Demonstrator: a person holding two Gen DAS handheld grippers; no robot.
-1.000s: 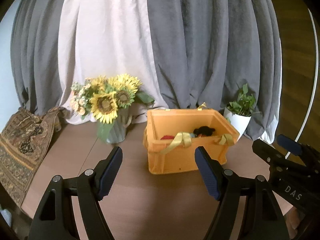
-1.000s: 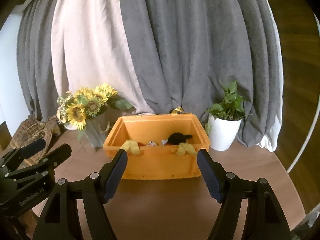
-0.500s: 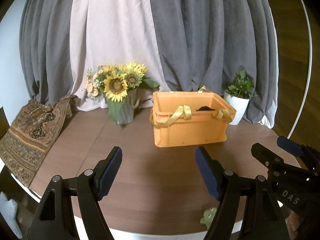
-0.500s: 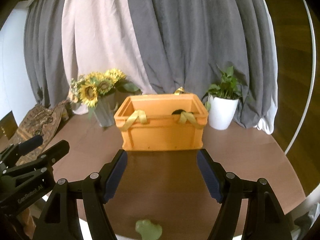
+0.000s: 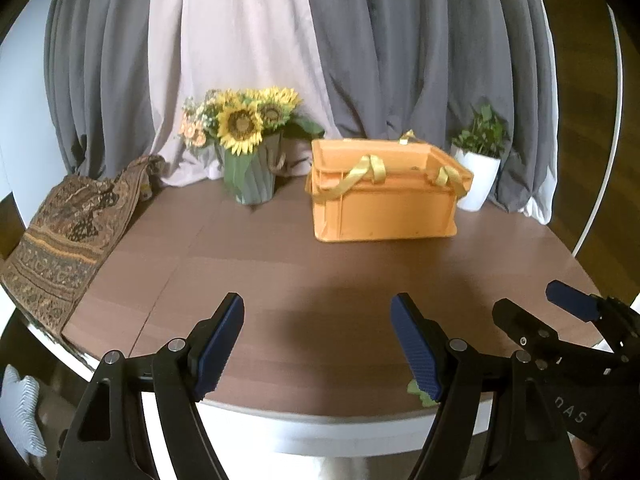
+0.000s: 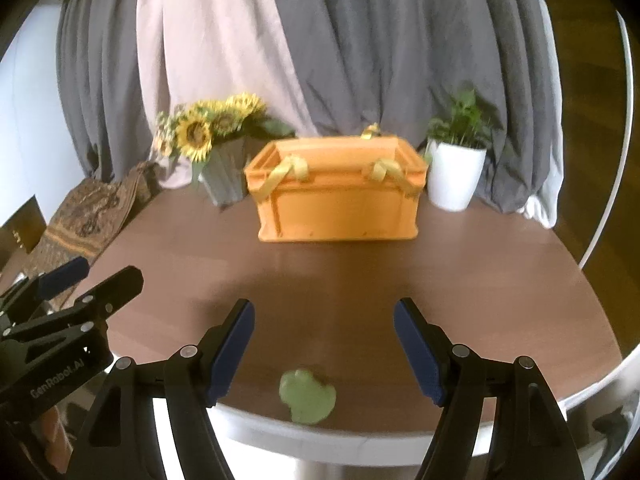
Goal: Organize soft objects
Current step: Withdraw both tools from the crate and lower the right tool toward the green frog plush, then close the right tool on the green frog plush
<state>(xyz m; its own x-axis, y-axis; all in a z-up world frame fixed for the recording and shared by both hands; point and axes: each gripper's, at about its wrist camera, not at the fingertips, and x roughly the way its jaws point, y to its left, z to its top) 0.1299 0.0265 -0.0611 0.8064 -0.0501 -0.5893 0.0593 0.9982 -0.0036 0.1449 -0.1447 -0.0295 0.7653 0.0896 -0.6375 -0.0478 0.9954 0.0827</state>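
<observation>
Green soft toy (image 6: 307,397) blurred (shape unclear), crate (image 6: 340,204) contents hidden

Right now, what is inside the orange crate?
The orange crate shows only its outer wall and yellow straps over the rim. Its inside is hidden from both cameras, so the contents cannot be told.

green soft toy (image 6: 307,397) | lies flat at table's near edge | orange crate (image 6: 340,196) | upright, far side

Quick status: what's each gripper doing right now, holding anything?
Left gripper: open, nothing between its fingers.
Right gripper: open, empty; the green soft toy lies on the table edge below it, untouched.
</observation>
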